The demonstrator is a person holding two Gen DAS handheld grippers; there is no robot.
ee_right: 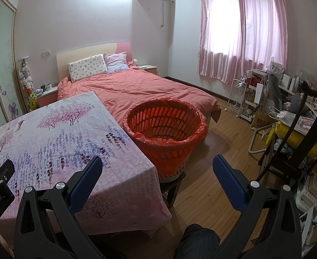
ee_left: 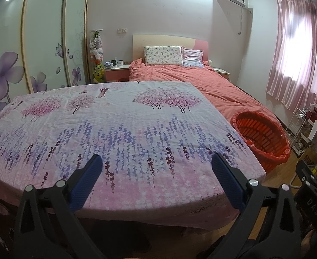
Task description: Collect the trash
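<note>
An orange slatted basket (ee_right: 164, 127) lined with a red bag stands on a small dark stool just right of the table; it also shows in the left wrist view (ee_left: 261, 136). I see no trash on the flowered tablecloth (ee_left: 115, 129). My left gripper (ee_left: 156, 161) is open and empty above the table's near edge. My right gripper (ee_right: 157, 164) is open and empty, held in front of the basket, over the table's right corner and the floor. The inside of the basket shows only the bag.
A bed with a coral quilt (ee_right: 141, 86) lies behind the table and basket. A dark chair (ee_right: 294, 146), a white wire rack (ee_right: 238, 97) and a cluttered desk fill the right side. Wooden floor (ee_right: 212, 172) lies between. A wardrobe with sliding doors (ee_left: 39, 43) stands at the left.
</note>
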